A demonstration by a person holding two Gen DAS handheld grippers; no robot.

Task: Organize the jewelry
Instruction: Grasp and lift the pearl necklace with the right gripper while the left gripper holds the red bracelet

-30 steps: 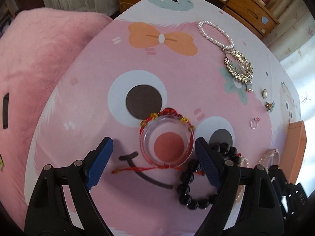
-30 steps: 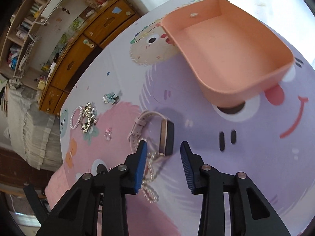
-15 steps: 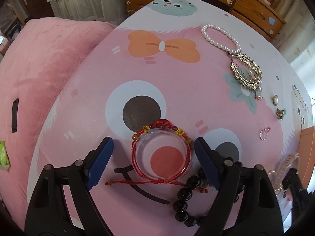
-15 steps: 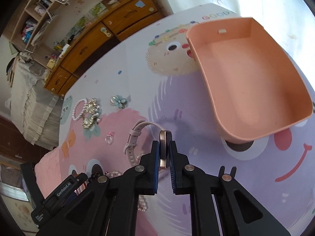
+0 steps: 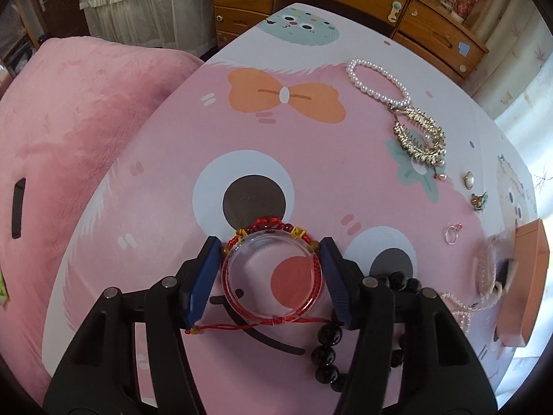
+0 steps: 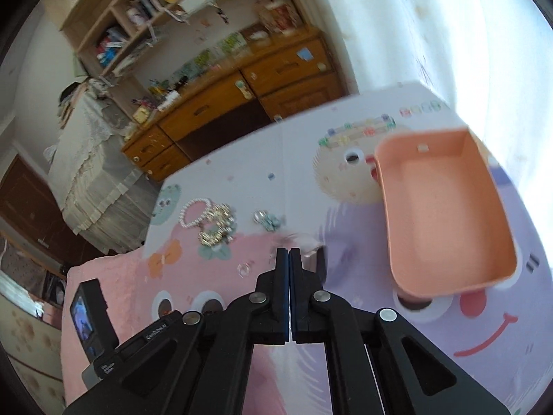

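Several wooden drawers [image 5: 428, 31] behind cartoon-printed table [image 5: 166, 159], seemingly.

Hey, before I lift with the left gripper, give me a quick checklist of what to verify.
1. Left gripper pads against both sides of the clear bangle: ok.
2. Red string bracelet free of the bangle: not ok, it rings it.
3. Black bead bracelet clear of the fingers: cannot tell, partly hidden beneath one.
4. Peach tray open and in view: ok.
5. Right gripper holding the watch: cannot tell; jaws shut, watch blurred beside them.
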